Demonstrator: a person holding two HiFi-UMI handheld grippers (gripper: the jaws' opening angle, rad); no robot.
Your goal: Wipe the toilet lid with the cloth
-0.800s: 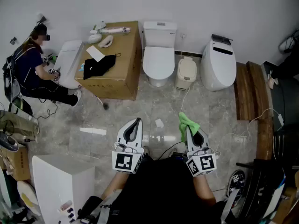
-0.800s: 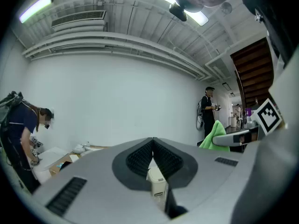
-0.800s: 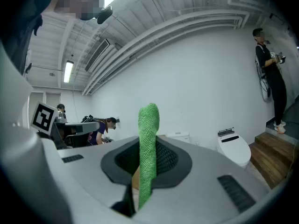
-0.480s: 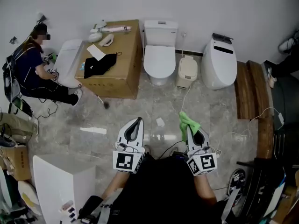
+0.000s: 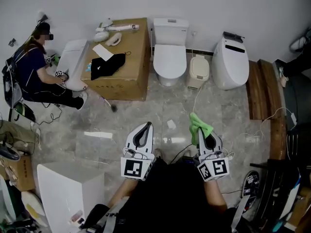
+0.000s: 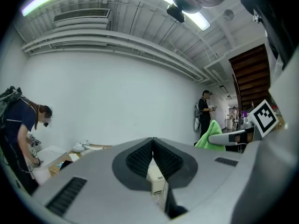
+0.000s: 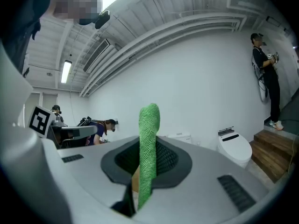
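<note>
Green cloth (image 5: 198,125), upright, pinched in right gripper (image 5: 201,135). White toilet lid (image 5: 169,62), closed, against wall (image 5: 218,4), well apart.

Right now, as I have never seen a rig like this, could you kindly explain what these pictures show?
No robot here: a person holds a two-jaw claw in each hand. One picture comes from a camera on their head, looking down; the other two ride on the claws. The left claw is shut and empty. The right claw is shut on a bright green woven cloth. Ahead, across the grey marble floor, stands a white ceramic toilet with its lid down.
</note>
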